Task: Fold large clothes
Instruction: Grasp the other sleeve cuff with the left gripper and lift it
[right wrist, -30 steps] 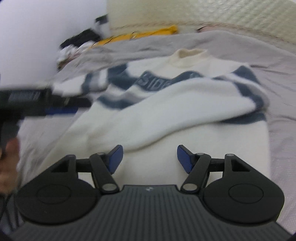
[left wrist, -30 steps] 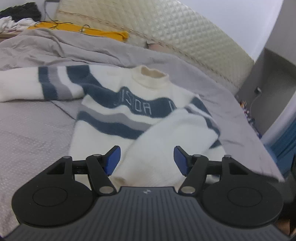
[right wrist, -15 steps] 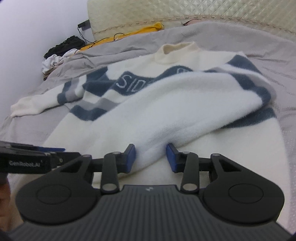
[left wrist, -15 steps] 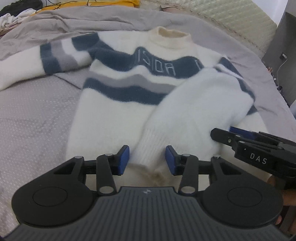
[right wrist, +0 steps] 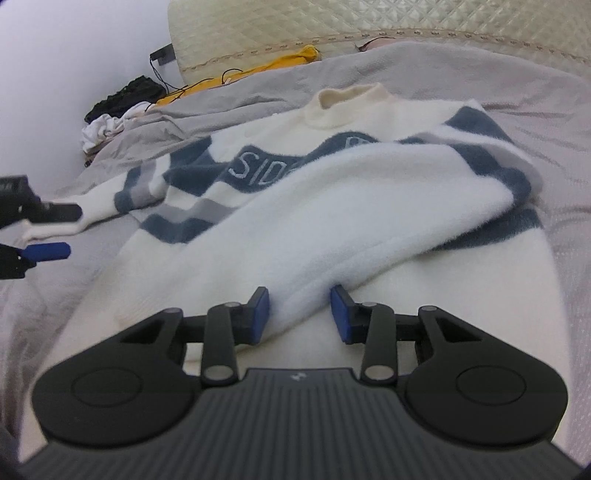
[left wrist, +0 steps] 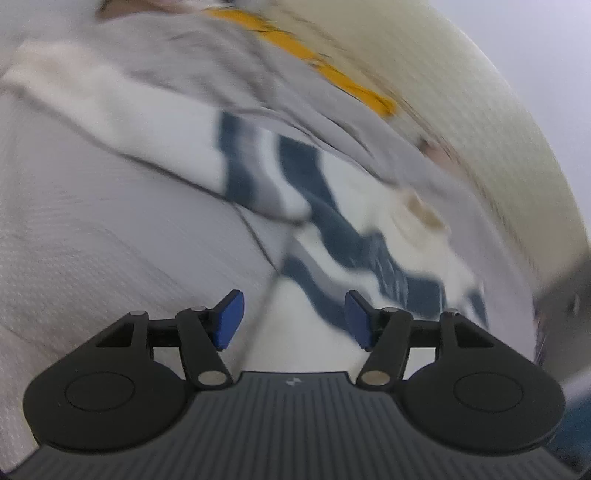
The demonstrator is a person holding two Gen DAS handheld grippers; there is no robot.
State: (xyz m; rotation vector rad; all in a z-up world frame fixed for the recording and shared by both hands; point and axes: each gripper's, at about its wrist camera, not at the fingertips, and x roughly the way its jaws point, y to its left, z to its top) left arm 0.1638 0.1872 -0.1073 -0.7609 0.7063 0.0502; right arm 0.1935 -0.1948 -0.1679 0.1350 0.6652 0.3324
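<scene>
A white sweater (right wrist: 369, 206) with blue and grey stripes lies flat on the grey bed. Its right sleeve (right wrist: 388, 221) is folded across the body. My right gripper (right wrist: 300, 314) has its blue pads on either side of that sleeve's cuff, with a gap left. The other sleeve (right wrist: 122, 199) lies stretched out to the left. My left gripper (left wrist: 291, 323) is open and empty above the sweater's left edge (left wrist: 280, 295); its view is blurred. It also shows at the left edge of the right wrist view (right wrist: 44, 230), near the stretched sleeve's cuff.
A quilted cream headboard (right wrist: 369, 26) runs along the far side. A yellow cloth (right wrist: 266, 66) and a pile of black and white clothes (right wrist: 118, 107) lie at the bed's back left. Grey bedding (right wrist: 517, 96) surrounds the sweater.
My left gripper has let go of the folded sleeve's cuff, opened wide and swung left toward the stretched sleeve. My right gripper has stayed around the folded sleeve's cuff, slightly wider.
</scene>
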